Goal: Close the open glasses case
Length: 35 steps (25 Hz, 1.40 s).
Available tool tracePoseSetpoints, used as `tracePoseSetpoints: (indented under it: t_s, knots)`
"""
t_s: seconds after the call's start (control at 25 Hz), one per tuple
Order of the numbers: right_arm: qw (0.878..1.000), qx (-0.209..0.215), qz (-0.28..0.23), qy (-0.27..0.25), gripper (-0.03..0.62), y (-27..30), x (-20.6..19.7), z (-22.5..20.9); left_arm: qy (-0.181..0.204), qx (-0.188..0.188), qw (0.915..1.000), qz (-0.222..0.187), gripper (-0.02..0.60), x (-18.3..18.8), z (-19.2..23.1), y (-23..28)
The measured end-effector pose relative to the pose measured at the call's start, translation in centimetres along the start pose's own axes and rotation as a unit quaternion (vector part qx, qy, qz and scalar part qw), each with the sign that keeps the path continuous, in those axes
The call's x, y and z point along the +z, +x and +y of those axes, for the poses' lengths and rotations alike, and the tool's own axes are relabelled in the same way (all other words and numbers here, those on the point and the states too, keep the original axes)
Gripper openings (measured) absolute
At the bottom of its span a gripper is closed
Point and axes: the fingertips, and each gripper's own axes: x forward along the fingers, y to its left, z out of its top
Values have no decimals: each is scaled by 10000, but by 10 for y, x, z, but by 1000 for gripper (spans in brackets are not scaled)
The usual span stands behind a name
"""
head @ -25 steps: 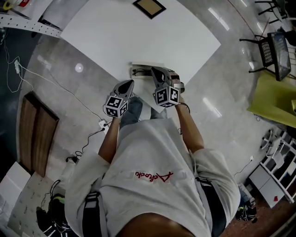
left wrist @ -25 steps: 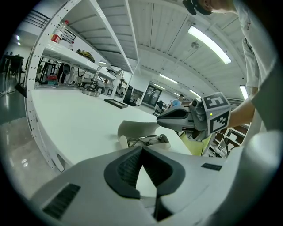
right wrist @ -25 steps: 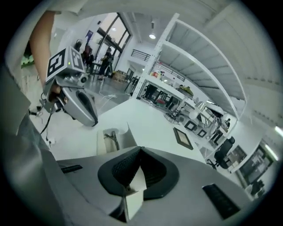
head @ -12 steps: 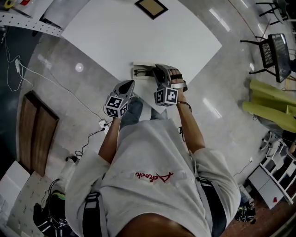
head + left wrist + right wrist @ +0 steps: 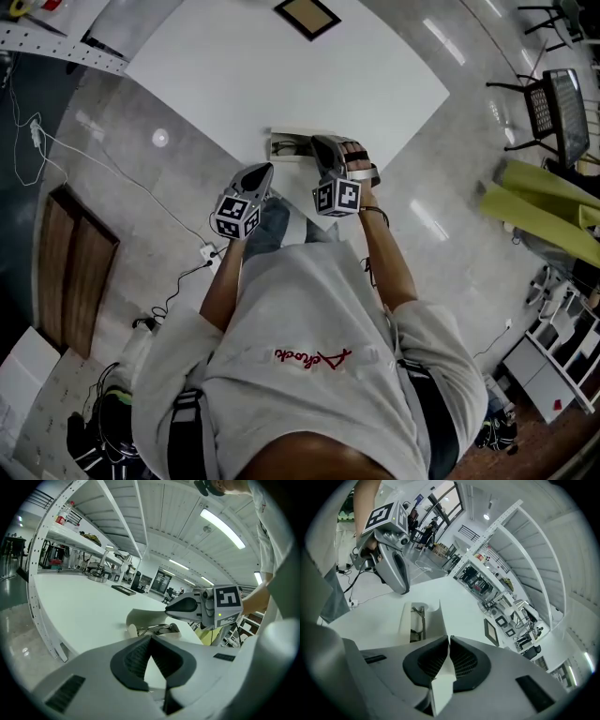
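Observation:
The white glasses case [image 5: 286, 145] lies open near the front corner of the white table [image 5: 281, 66], with glasses [image 5: 418, 620] in its tray. Its lid [image 5: 438, 618] stands upright. My right gripper [image 5: 449, 641] is closing its jaws on the lid's free edge, and the thin flap runs between the pads. In the head view, the right gripper [image 5: 322, 143] sits over the case. My left gripper [image 5: 263, 170] hovers just left of the case, off the table edge. In its own view the left gripper [image 5: 150, 637] is shut and empty, and the case [image 5: 140, 620] lies ahead.
A dark framed square [image 5: 303, 14] lies at the table's far side. A perforated white shelf rail [image 5: 56, 52] stands to the left. A black chair [image 5: 555, 108] and a lime-green cloth [image 5: 544, 211] are on the right. Cables [image 5: 178, 272] trail across the floor.
The right gripper has rolled slightly and now has the lid between its pads. The left gripper has stayed put. The lime-green cloth on the right has shifted leftwards.

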Motion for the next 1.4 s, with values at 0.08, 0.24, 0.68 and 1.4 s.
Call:
tracePoseSetpoints:
  t_s: [0.08,0.24,0.68,1.4]
  knots:
    - [10000,16,-5,25,17,-2,1,3,5,-8,10000,-1,25,0,0,1]
    - [10000,30,-20,45,17,-5,3,10,10,-32,10000,-22,26,2,1,2]
    - [9990,418,82,130,17,-18,-3,62,39,-69,10000,-59,25,6,-1,4]
    - [9978,354,37,552,5,-19,-4,58,139,-128,9997,-127,25,16,-4,9]
